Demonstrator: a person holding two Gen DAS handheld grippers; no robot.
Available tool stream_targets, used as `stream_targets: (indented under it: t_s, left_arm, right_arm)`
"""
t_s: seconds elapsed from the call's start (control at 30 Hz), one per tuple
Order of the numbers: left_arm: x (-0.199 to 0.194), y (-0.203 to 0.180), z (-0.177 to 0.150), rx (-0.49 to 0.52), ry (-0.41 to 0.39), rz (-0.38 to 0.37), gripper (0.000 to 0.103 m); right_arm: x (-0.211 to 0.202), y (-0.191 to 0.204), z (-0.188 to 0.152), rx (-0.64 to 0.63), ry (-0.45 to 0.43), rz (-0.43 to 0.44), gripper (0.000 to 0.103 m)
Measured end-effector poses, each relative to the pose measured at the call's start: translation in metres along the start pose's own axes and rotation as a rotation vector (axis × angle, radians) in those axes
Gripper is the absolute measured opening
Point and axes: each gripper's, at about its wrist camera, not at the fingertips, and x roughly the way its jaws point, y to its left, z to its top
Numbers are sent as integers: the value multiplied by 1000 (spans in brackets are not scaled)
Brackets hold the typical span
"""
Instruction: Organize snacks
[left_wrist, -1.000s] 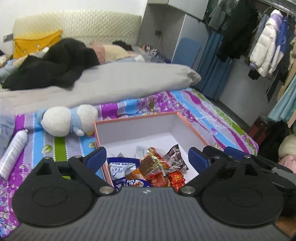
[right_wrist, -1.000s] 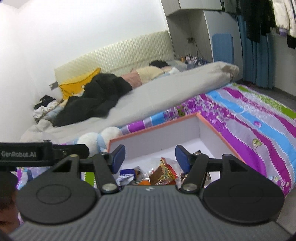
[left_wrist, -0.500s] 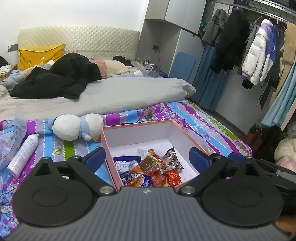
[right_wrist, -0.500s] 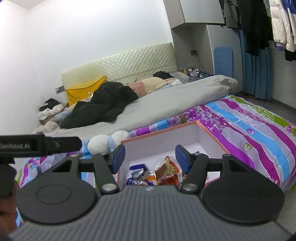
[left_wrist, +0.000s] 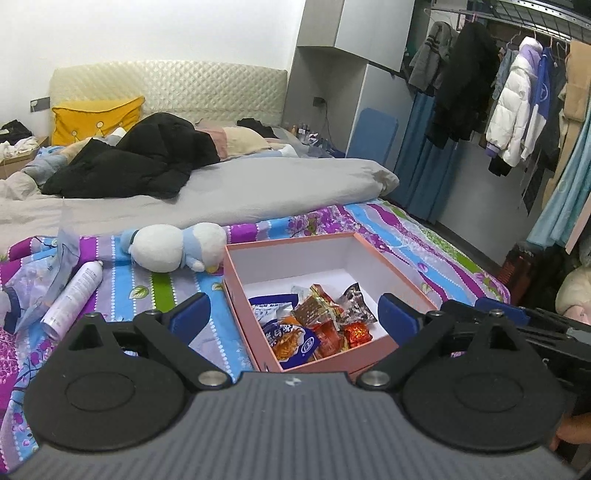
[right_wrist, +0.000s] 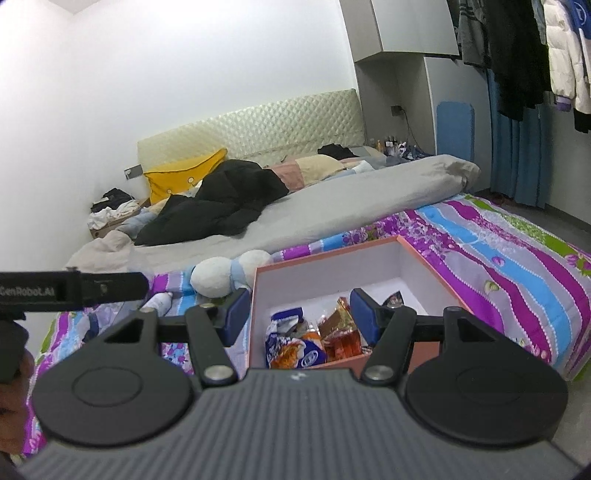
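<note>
Snacks (left_wrist: 314, 325) are seen heaped in the near corner of a pink box (left_wrist: 391, 269), which is set on a striped purple and blue bedspread (left_wrist: 436, 254) at the centre of the left wrist view. Among the packets, a blue and white bag (left_wrist: 291, 341), orange and red wrappers (left_wrist: 356, 330) and a dark foil pack (left_wrist: 352, 299) can be made out; the far half of the box is left bare and white inside.

The left gripper (left_wrist: 293, 314) is held above the near edge of the box with its blue-padded fingers (left_wrist: 190, 314) spread wide apart, nothing being gripped between them. The right gripper (right_wrist: 295, 314) is shown in the right wrist view likewise poised over the box (right_wrist: 421, 258), its fingers (right_wrist: 364, 314) parted and empty, the snacks (right_wrist: 314, 339) visible between them but untouched.

To the left of the box, a white and blue plush toy (left_wrist: 173, 245) is laid on the bedspread, and a white spray can (left_wrist: 72, 299) is seen lying further left. A grey duvet (left_wrist: 240, 192), a black coat (left_wrist: 136, 162) and a yellow pillow (left_wrist: 92, 118) are spread across the upper left of the frame, while hanging clothes (left_wrist: 513, 110) fill the upper right.
</note>
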Motion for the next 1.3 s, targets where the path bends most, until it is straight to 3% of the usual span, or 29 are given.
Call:
stream_targets:
  t_s: [0.43, 0.5, 1.3]
  left_arm:
    - [-13, -7, -23, -1, 3, 61, 103]
    - [-11, -7, -25, -2, 16, 67, 103]
    - [5, -5, -28, -23, 50, 96, 103]
  right_arm:
    - [-12, -1, -18, 8, -13, -1, 65]
    - [-10, -3, -18, 29, -16, 9, 102]
    - [-4, -7, -28, 28, 10, -48, 103]
